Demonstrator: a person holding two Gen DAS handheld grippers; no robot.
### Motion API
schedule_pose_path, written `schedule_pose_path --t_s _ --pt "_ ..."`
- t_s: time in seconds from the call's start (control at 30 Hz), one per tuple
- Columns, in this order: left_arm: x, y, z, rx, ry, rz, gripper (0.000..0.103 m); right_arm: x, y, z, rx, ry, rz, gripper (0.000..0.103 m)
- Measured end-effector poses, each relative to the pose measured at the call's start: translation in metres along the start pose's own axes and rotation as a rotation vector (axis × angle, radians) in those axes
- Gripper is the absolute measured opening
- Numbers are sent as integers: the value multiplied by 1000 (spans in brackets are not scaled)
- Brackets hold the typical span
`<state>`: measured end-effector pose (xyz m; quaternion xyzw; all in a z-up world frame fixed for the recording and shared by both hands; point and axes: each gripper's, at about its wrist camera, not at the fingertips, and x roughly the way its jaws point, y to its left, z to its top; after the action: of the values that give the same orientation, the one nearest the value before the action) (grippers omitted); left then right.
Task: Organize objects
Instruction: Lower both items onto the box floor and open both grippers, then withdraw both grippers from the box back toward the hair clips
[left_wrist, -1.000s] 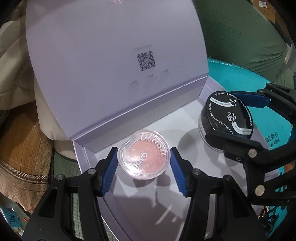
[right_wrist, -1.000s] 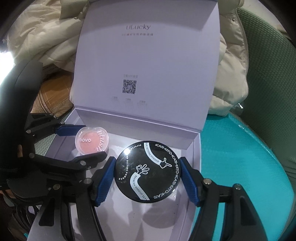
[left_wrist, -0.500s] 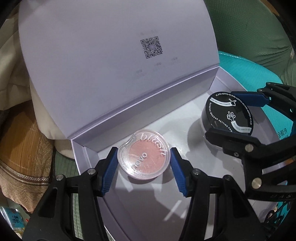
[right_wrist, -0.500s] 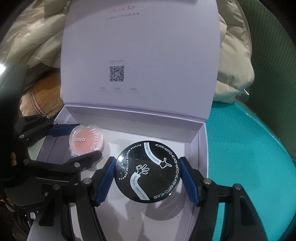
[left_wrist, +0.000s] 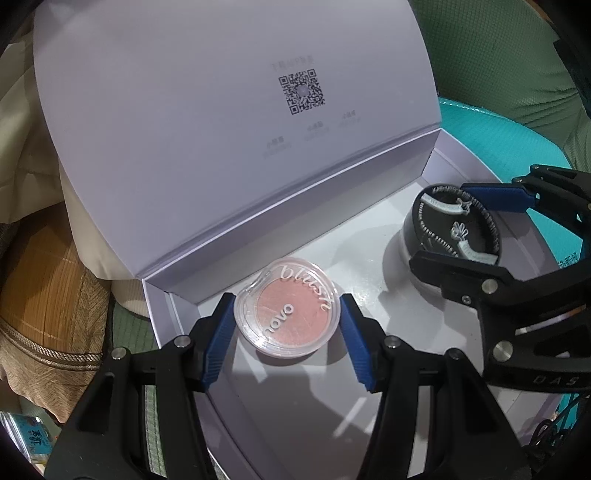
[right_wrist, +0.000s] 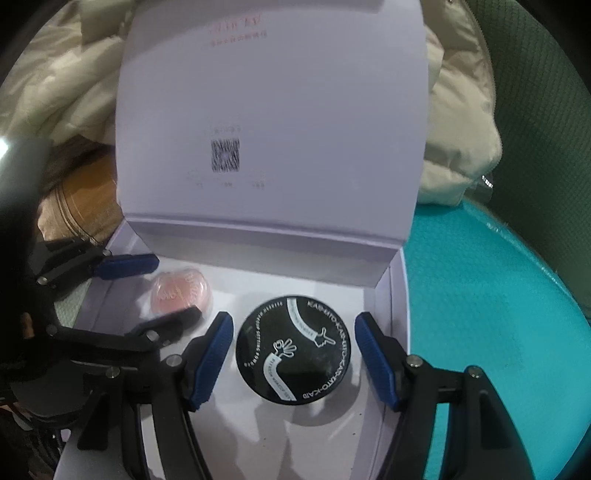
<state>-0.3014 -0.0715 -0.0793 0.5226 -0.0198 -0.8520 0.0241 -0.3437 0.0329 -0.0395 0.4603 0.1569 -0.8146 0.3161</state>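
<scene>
Down on the floor of the open lilac cardboard box (left_wrist: 373, 424), left tongs (left_wrist: 287, 320) clench the round clear-cased pink blush compact (left_wrist: 287, 313); right tongs (right_wrist: 294, 349) straddle the black-lidded powder jar (right_wrist: 294, 349), small gaps showing, released. Slick compact could squirt free, or tongs collide.

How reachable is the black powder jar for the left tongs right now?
Probably not yet. The left tongs are shut on the blush compact, and the right tongs straddle the black powder jar from both sides, leaving no free flank.
</scene>
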Motion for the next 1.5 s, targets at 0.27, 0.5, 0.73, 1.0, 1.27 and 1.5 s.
schedule_pose_path --t_s 0.27,0.5,0.73,1.0,1.27,1.5 --pt "-17 -11 -2 12 -45 -31 64 -20 1 -1 -3 -23 -34 70" --pt "-33 -16 -6 8 -80 -46 68 -43 -13 -10 37 -50 -89 70" --pt "-62 -11 -15 -33 -141 -43 68 -68 -19 -16 69 -88 -111 73" --pt "-82 -7 0 -29 -177 -44 68 -100 -3 -30 57 -122 -143 78" --pt "-88 -12 -20 -18 -235 -59 76 -126 4 -54 70 -136 -158 81" --pt "-126 -3 -36 -15 -246 -76 77 -142 13 -74 86 -143 -167 81"
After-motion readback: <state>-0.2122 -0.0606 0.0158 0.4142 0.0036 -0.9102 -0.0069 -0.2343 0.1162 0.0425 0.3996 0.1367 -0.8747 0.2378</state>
